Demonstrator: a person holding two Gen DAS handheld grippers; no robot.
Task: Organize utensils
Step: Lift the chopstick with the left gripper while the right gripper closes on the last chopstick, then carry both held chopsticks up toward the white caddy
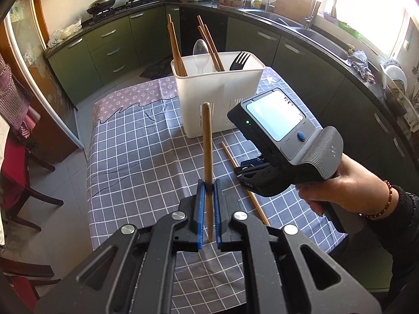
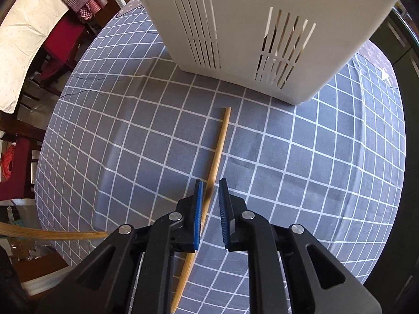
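My left gripper is shut on a wooden chopstick and holds it upright above the checked tablecloth, in front of the white utensil holder. The holder holds several chopsticks, a spoon and a black fork. My right gripper is open, low over the table, its jaws on either side of a second chopstick lying flat on the cloth. That chopstick also shows in the left wrist view. The holder stands just beyond it. The held chopstick's end shows at the left.
The table has a grey checked cloth; its left edge drops to the floor. Red wooden chairs stand at the left. Green kitchen cabinets and a counter with a sink run behind and to the right.
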